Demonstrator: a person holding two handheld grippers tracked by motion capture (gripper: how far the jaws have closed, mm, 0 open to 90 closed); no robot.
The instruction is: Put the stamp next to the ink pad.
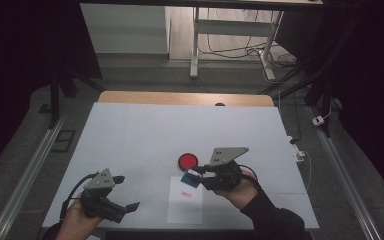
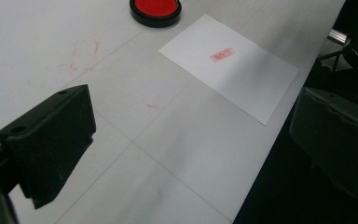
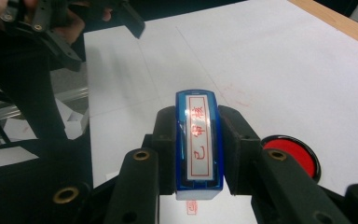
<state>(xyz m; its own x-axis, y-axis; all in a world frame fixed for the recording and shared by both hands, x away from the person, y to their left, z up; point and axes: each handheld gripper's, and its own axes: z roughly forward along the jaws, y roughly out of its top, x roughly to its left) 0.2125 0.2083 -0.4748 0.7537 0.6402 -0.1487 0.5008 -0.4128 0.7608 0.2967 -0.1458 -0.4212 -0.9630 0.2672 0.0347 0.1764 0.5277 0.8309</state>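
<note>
Your right hand-held gripper [image 3: 199,186] is clamped on the blue stamp [image 3: 199,144], label up, above the paper [image 1: 185,199], ready to print | ink pad [image 1: 188,160] just beside | left hand-held gripper [image 1: 121,192] spread apart, idle over the bench [image 1: 140,130]

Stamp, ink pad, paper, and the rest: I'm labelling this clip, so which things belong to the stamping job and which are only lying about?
In the job:
- blue stamp, clamped in the right gripper
- red ink pad
- paper sheet, with one red imprint

Lying about:
- left gripper, open, holding nothing
- desk frame and cables on the floor beyond the table
</note>
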